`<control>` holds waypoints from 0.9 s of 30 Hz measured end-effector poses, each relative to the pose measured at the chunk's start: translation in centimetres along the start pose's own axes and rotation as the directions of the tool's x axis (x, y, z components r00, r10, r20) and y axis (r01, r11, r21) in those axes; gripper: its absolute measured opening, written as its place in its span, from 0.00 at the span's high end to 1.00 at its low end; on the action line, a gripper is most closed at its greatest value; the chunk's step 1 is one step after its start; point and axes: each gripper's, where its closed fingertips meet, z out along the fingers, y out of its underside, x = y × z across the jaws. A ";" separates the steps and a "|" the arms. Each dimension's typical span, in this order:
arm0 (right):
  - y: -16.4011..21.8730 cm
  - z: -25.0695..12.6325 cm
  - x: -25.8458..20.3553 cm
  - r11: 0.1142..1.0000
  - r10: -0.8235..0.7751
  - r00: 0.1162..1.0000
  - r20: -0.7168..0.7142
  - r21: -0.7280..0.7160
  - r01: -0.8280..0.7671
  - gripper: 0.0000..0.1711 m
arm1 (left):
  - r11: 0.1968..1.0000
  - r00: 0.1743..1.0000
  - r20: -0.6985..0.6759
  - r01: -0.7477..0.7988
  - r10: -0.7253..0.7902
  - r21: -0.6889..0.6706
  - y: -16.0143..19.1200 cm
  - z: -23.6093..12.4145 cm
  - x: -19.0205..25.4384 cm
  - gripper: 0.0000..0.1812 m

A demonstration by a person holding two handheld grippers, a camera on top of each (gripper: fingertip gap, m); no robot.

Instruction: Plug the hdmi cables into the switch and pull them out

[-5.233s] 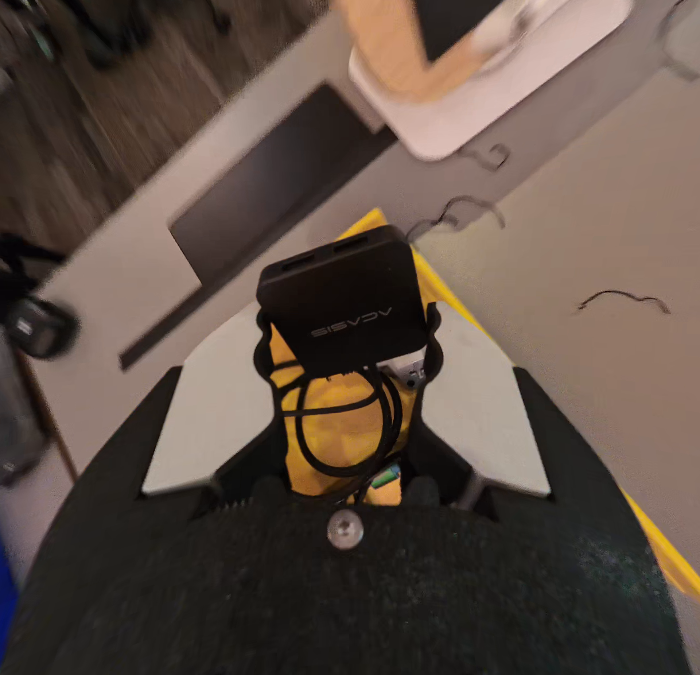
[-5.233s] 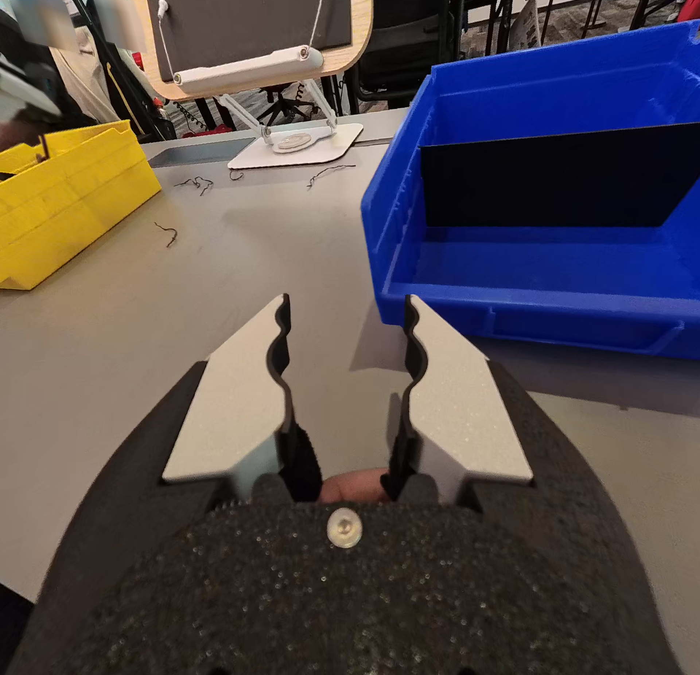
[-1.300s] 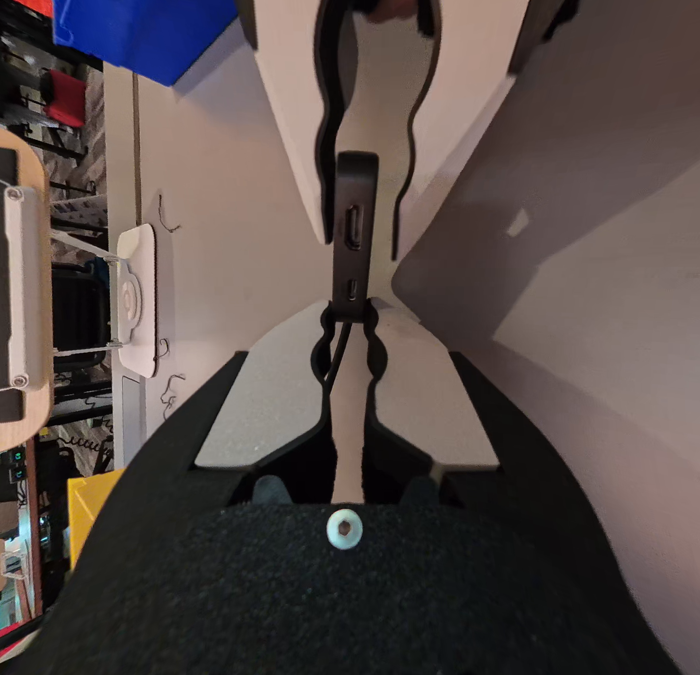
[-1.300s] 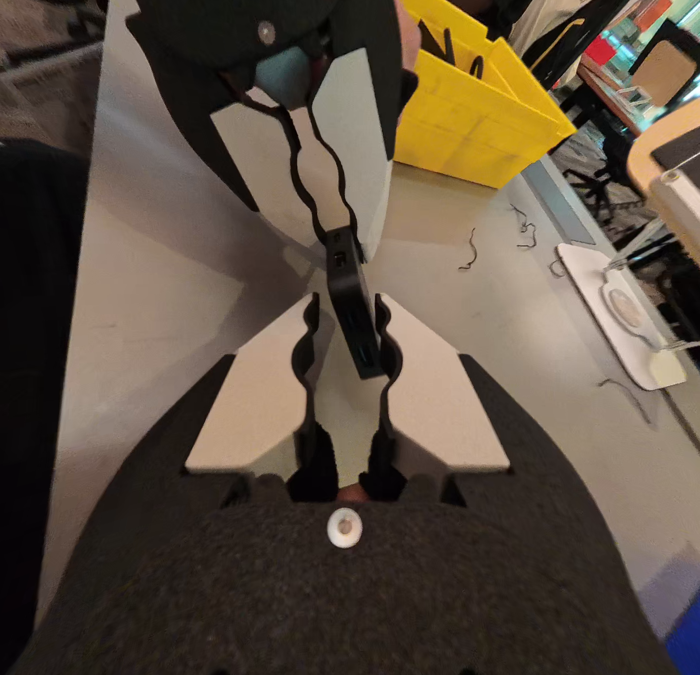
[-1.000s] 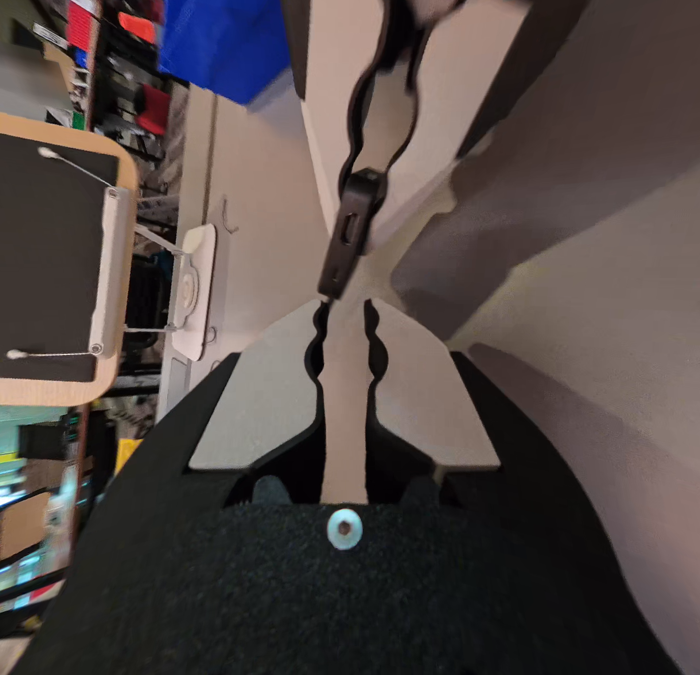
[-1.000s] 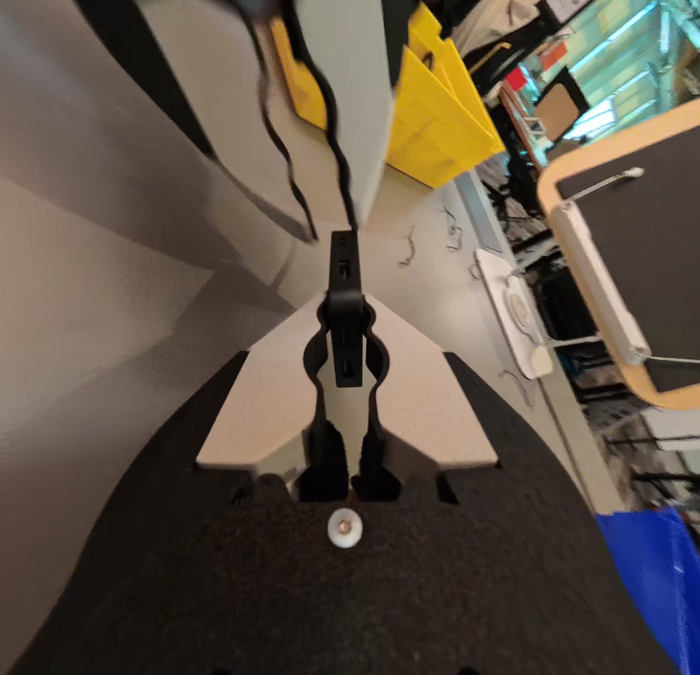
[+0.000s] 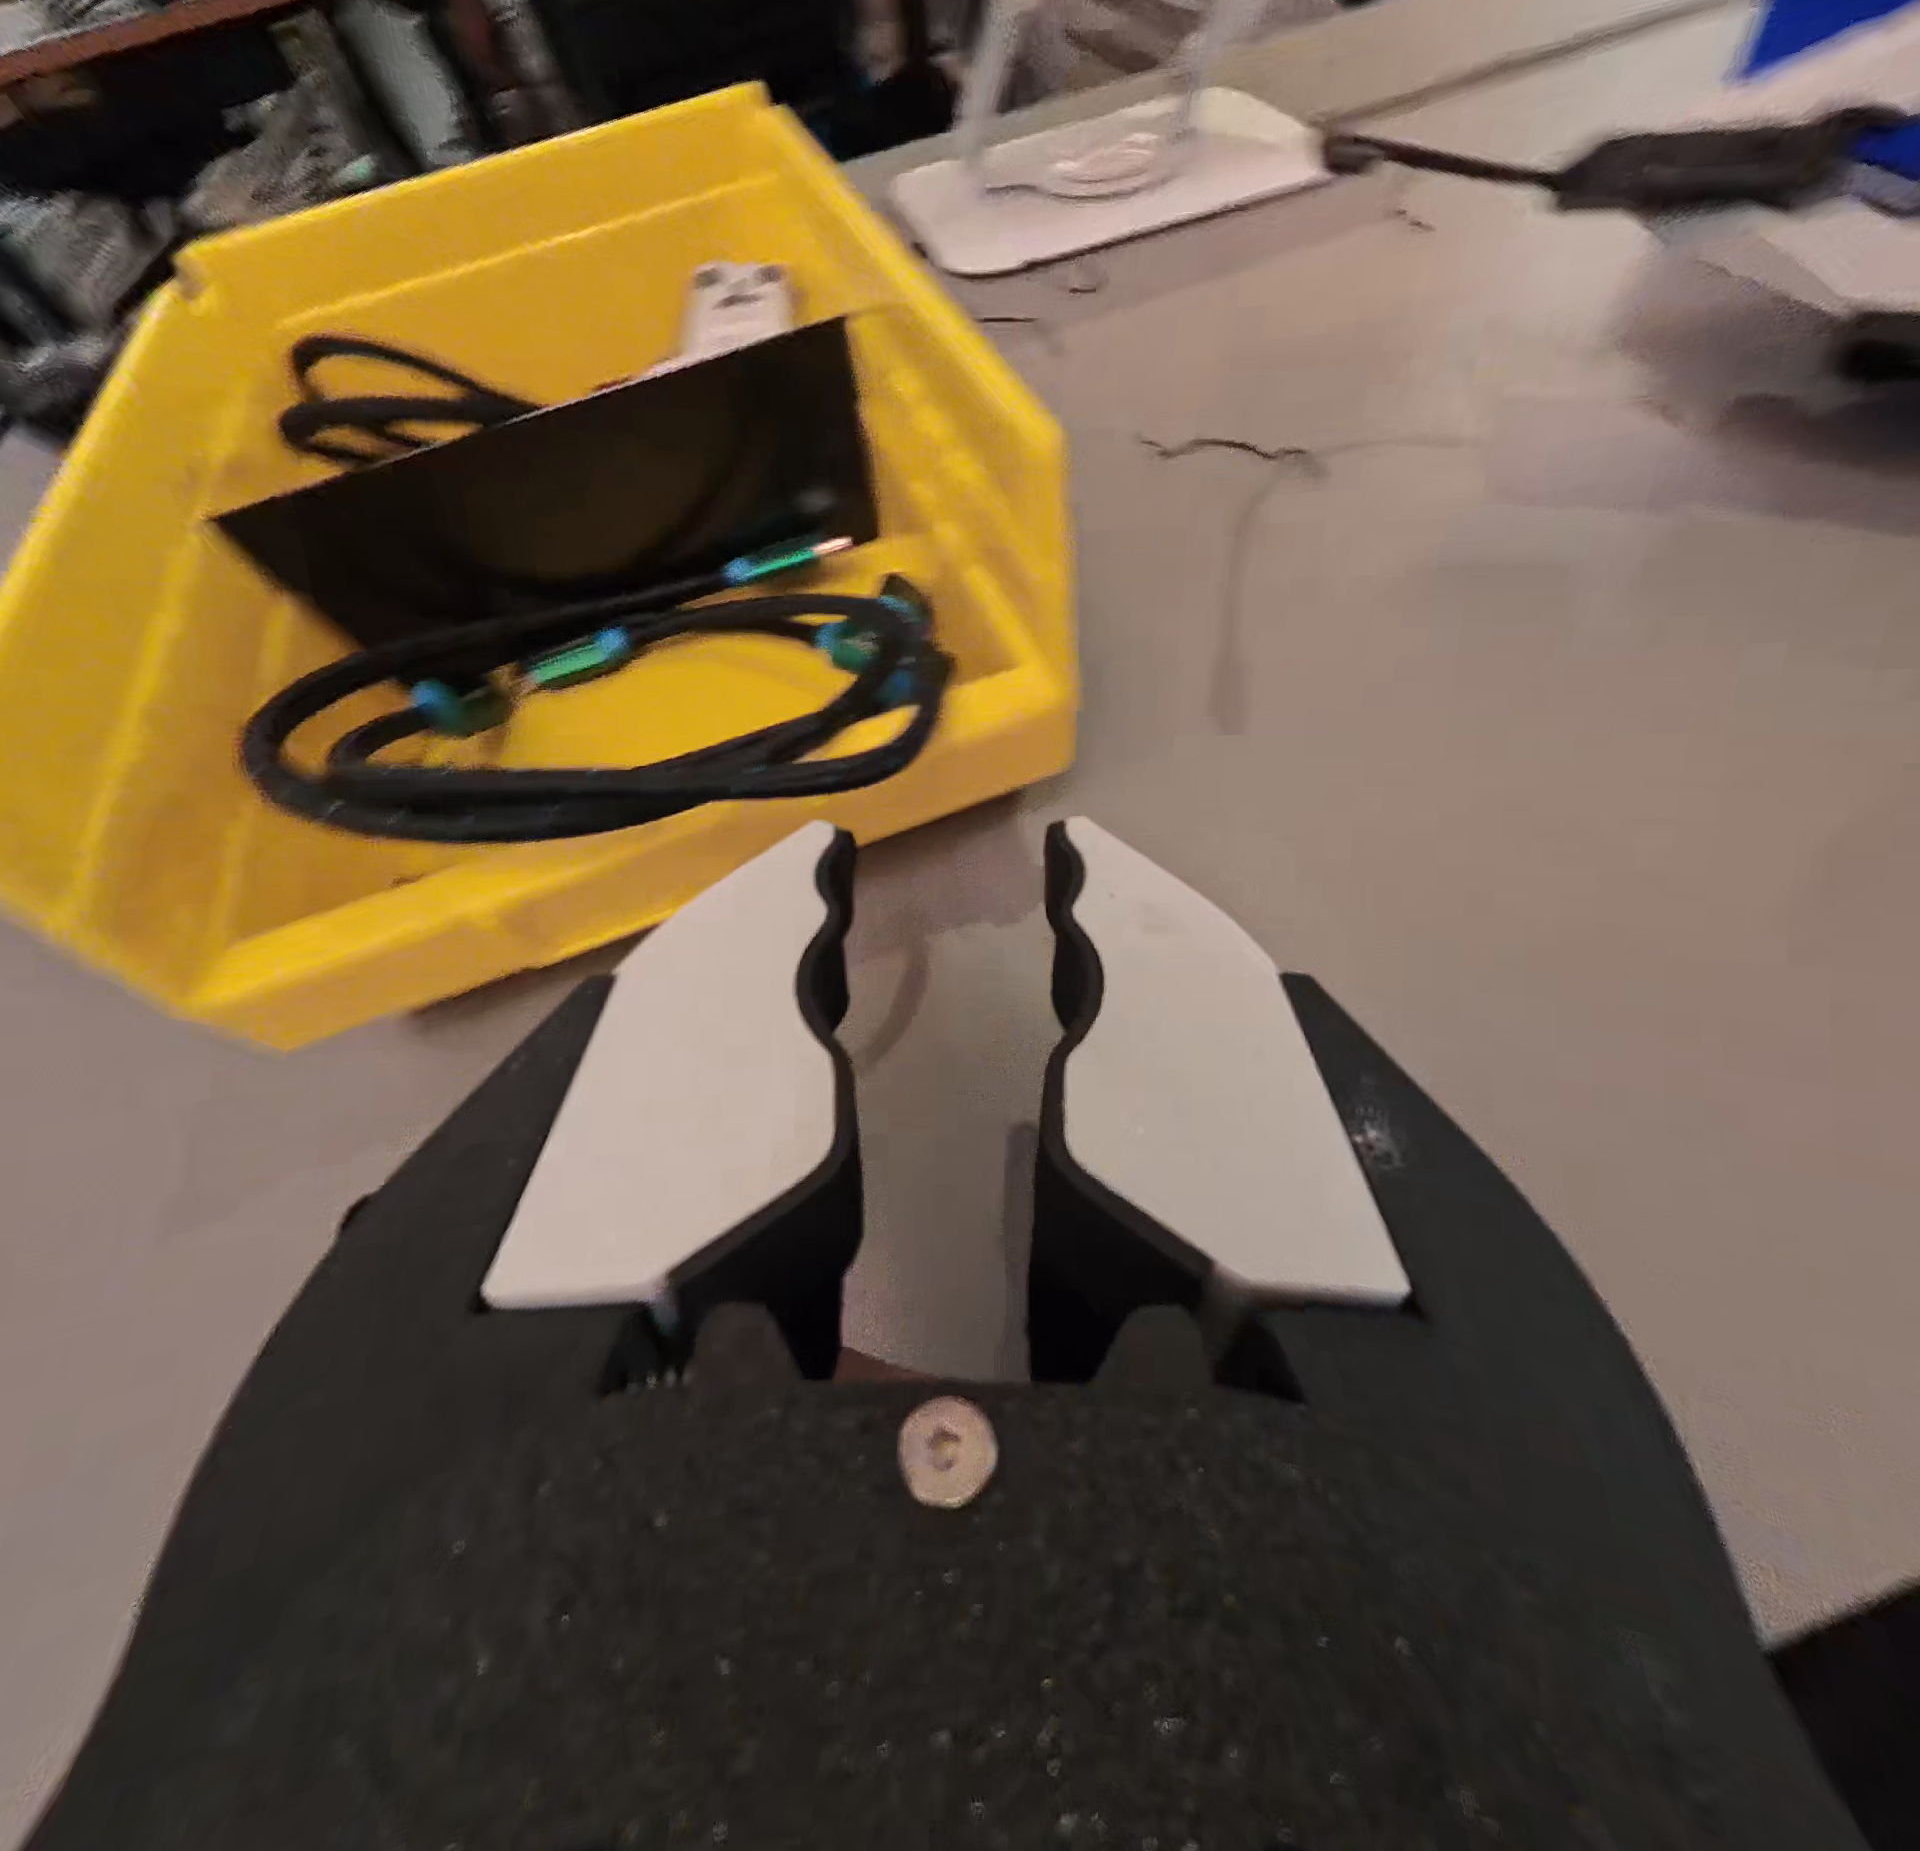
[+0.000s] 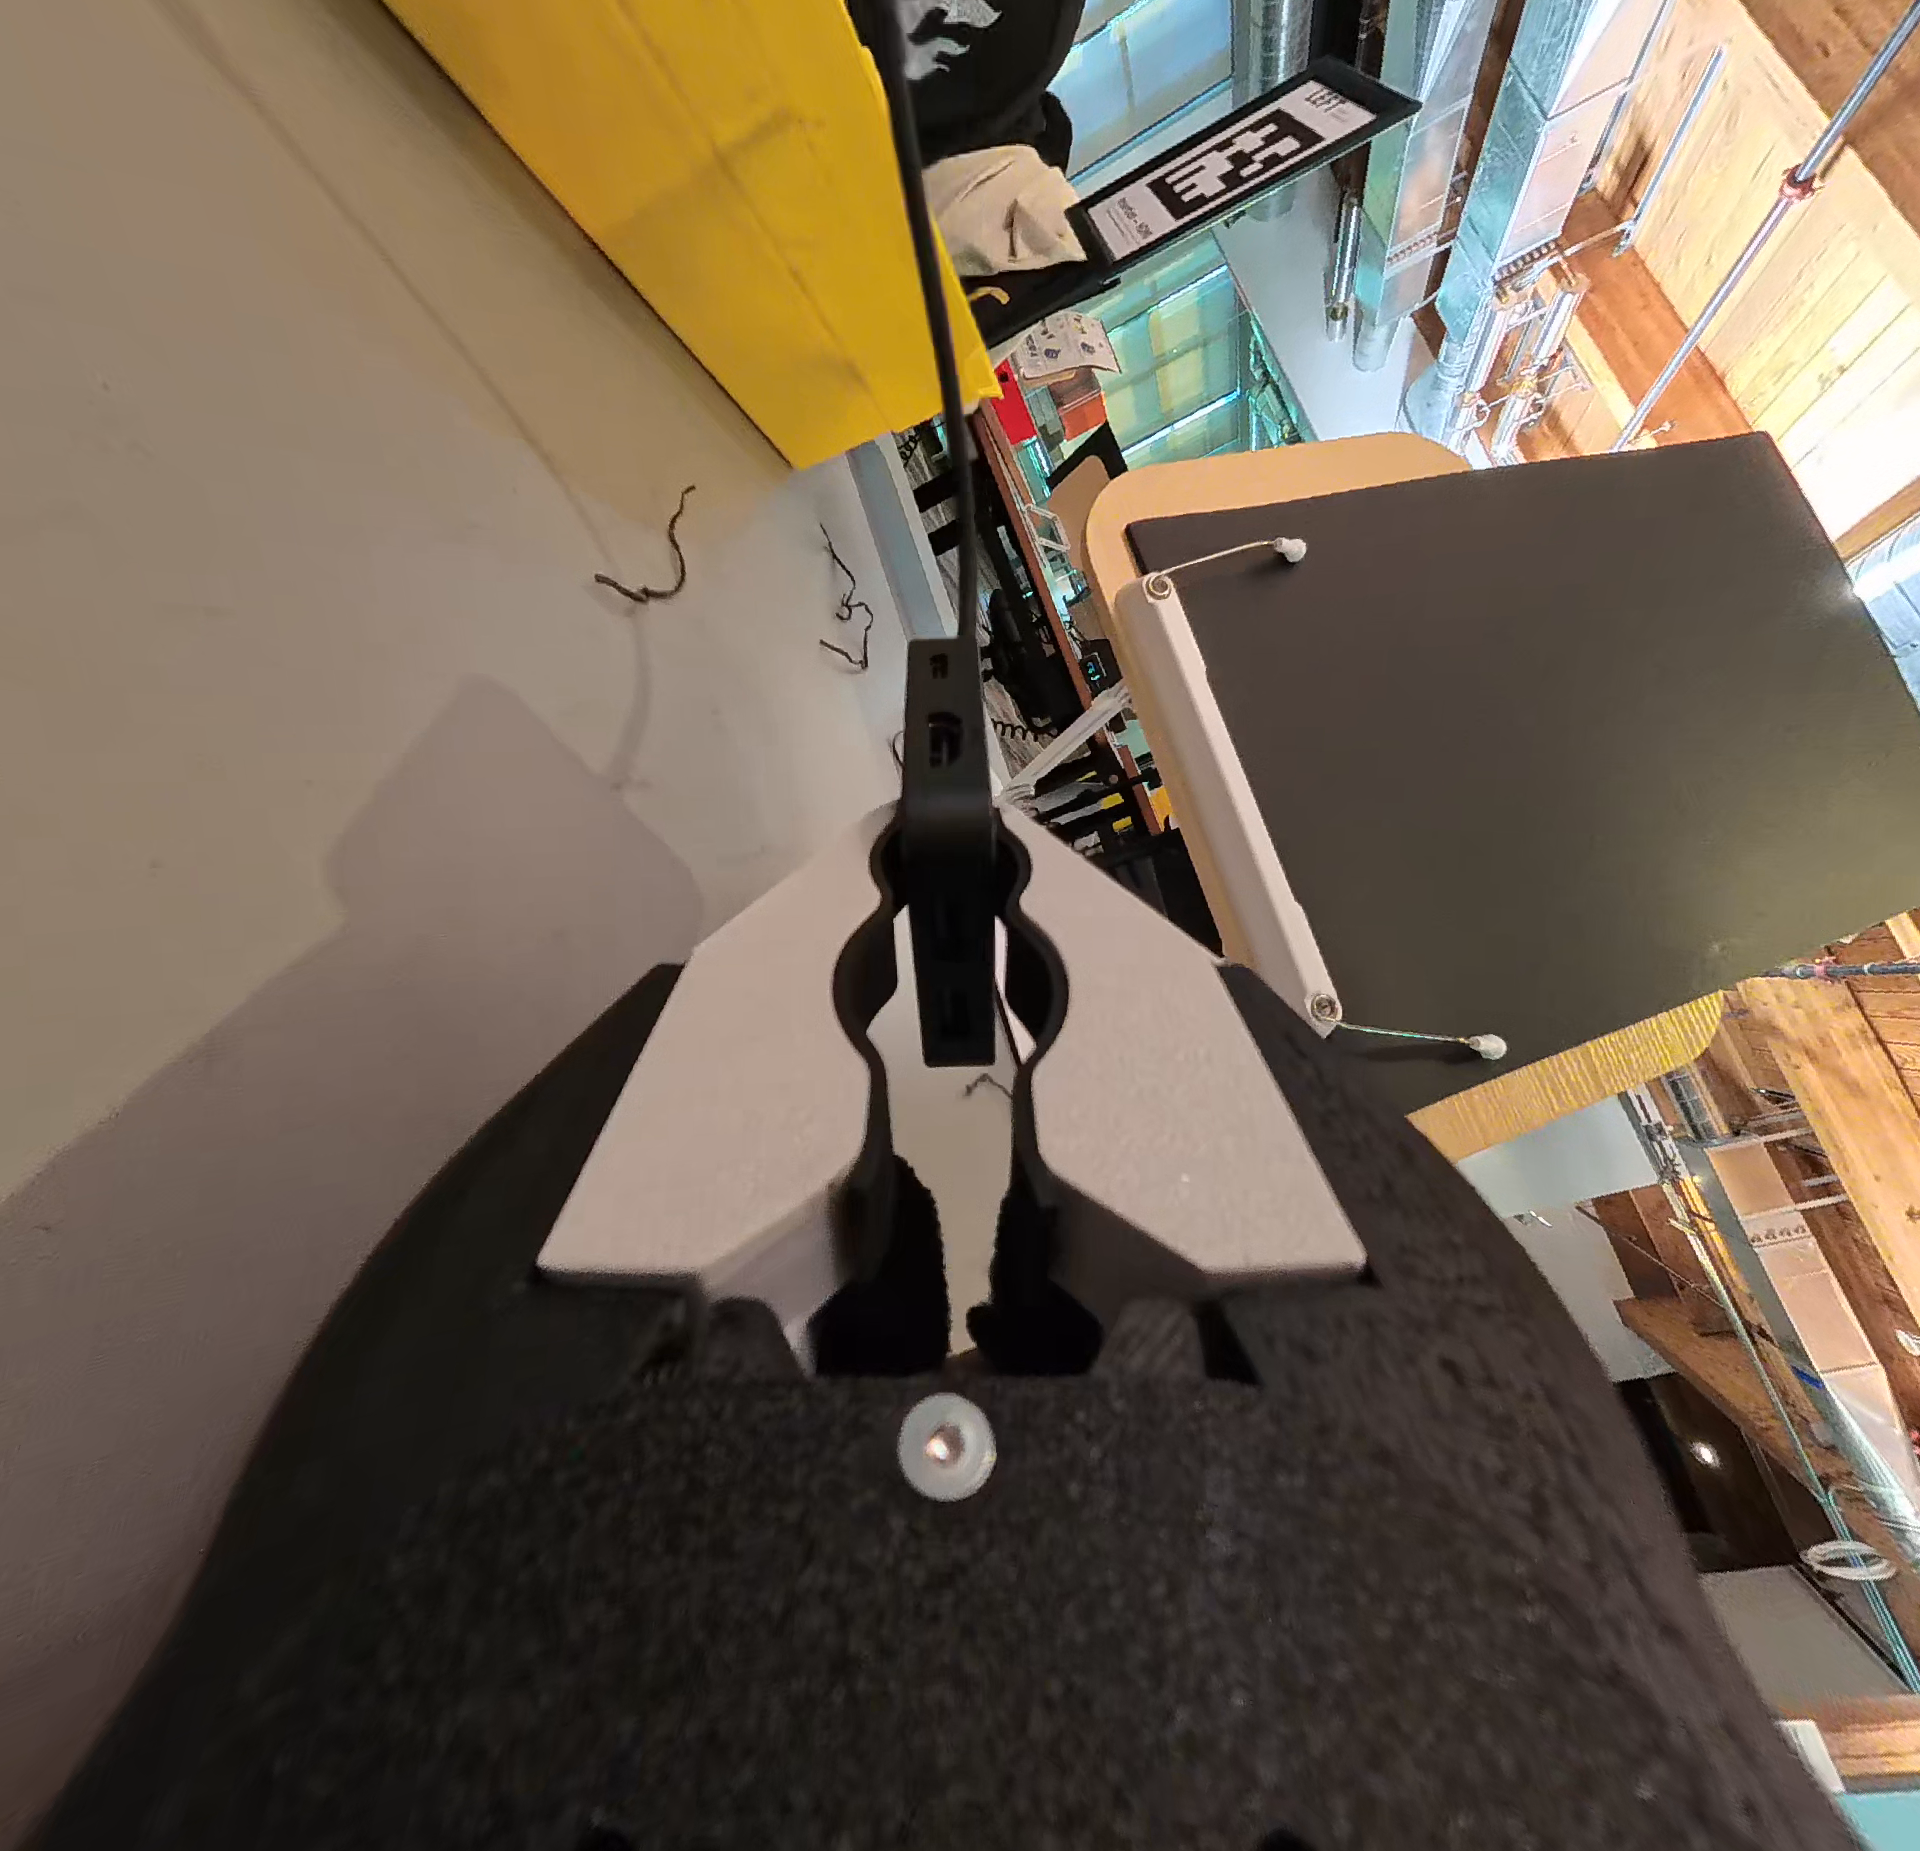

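In the left wrist view, a yellow bin [image 7: 997,451] on the grey table holds coiled black HDMI cables [image 7: 582,773] with blue-green plugs, in front of a black divider sheet [image 7: 561,492]. My left gripper [image 7: 948,845] is open and empty, just in front of the bin's near right corner. In the right wrist view, which is rolled sideways, my right gripper [image 8: 948,845] is shut on a slim black switch [image 8: 943,752], held edge-on above the table. A thin black cable [image 8: 930,274] runs from the switch's far end past the yellow bin [image 8: 707,139].
A white stand base [image 7: 1101,191] sits behind the bin, with a blurred dark object [image 7: 1704,165] to its right. A white item [image 7: 738,310] lies behind the divider. In the right view, a dark panel with a white bracket [image 8: 1538,741] stands close by. Thread scraps [image 8: 649,565] lie on the table. Across from one pair of fingers to the other is roughly 30 centimeters. My left gripper's tips are some 25 centimeters from the white item [image 7: 738,310].
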 end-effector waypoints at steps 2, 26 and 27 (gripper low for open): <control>0.2 0.0 0.0 1.000 0.004 1.000 0.007 -0.009 -0.004 0.93 | 0.980 0.980 0.004 0.197 -0.198 0.011 0.0 0.2 -1.2 0.76; 1.1 -0.2 -0.6 0.998 0.041 0.998 0.041 -0.059 -0.038 0.93 | 0.727 0.729 -0.079 0.684 -0.680 0.063 -1.6 1.7 -2.1 0.78; 1.0 -0.2 -0.7 0.998 0.043 0.998 0.047 -0.058 -0.040 0.93 | 0.714 0.715 -0.067 0.699 -0.695 0.048 -1.5 2.2 -2.1 0.75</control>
